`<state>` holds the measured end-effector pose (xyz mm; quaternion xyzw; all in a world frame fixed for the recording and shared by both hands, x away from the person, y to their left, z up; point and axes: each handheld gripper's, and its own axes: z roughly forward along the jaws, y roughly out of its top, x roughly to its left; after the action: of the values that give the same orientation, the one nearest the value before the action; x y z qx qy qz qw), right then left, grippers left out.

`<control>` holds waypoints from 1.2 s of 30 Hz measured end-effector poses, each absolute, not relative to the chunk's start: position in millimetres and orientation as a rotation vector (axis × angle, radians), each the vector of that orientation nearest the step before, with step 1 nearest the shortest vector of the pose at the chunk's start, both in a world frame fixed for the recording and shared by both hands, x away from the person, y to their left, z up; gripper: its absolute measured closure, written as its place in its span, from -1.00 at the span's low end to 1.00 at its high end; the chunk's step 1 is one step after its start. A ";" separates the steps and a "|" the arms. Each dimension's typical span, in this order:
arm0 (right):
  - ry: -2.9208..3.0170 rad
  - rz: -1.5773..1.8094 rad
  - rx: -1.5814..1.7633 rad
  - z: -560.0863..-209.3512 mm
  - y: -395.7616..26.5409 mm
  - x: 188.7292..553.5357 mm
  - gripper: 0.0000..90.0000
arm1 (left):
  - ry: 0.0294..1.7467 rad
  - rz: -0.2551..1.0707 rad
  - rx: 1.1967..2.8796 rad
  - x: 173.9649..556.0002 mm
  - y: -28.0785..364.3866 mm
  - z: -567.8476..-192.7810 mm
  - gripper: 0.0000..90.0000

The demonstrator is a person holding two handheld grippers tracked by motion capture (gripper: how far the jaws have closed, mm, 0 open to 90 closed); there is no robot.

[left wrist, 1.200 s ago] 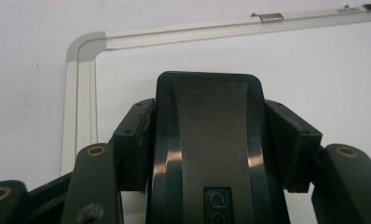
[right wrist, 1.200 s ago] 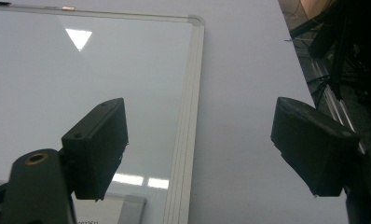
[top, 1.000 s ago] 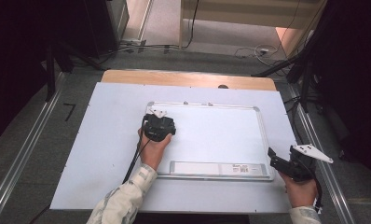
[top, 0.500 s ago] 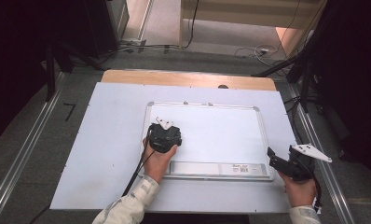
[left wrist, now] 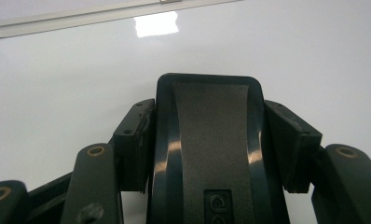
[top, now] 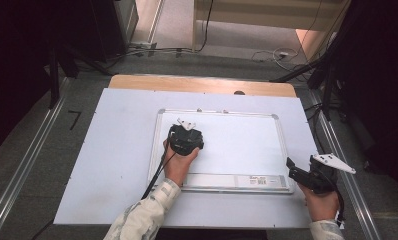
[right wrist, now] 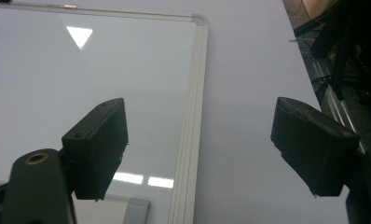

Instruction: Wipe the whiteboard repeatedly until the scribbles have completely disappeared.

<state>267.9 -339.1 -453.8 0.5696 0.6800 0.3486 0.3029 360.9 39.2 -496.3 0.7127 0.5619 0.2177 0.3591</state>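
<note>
Left tool [left wrist: 207, 140]: jaws clamped on a black eraser block [left wrist: 207, 154], held face-down on the whiteboard [top: 237, 145], left of centre. Risk, judged: uneven pressure could tilt the block, so that its hard edge drags or it slips from the jaws.

Right tool [right wrist: 197, 149]: jaws wide, empty, poised over the whiteboard's near right corner and frame [right wrist: 193, 93]. Risk, judged: nothing pins the board, so it could slide on the bench [top: 117, 150] sheet under a firm wipe.

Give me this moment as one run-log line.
left hand-held gripper: shut on eraser, over whiteboard | right hand-held gripper: open, straddling the whiteboard's frame at its near right corner
</note>
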 end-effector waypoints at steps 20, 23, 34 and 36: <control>1.802 0.926 1.512 -453.9 -339.1 268.6 -0.61 | 1.378 0.606 1.809 350.5 42.7 -461.3 -0.09; 1.803 0.927 1.510 -453.4 -338.4 268.1 -0.61 | 1.381 0.596 1.792 348.0 47.0 -453.6 -0.09; 1.805 0.923 1.511 -453.5 -338.0 268.2 -0.61 | 1.397 0.597 1.765 346.2 54.3 -449.1 -0.10; 1.804 0.924 1.510 -453.4 -338.1 267.8 -0.61 | 1.398 0.597 1.768 346.2 54.3 -449.3 -0.10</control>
<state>267.8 -338.1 -453.4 0.5696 0.6803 0.3486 0.3020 346.2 54.3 -449.3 0.6969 0.5511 0.2354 0.3940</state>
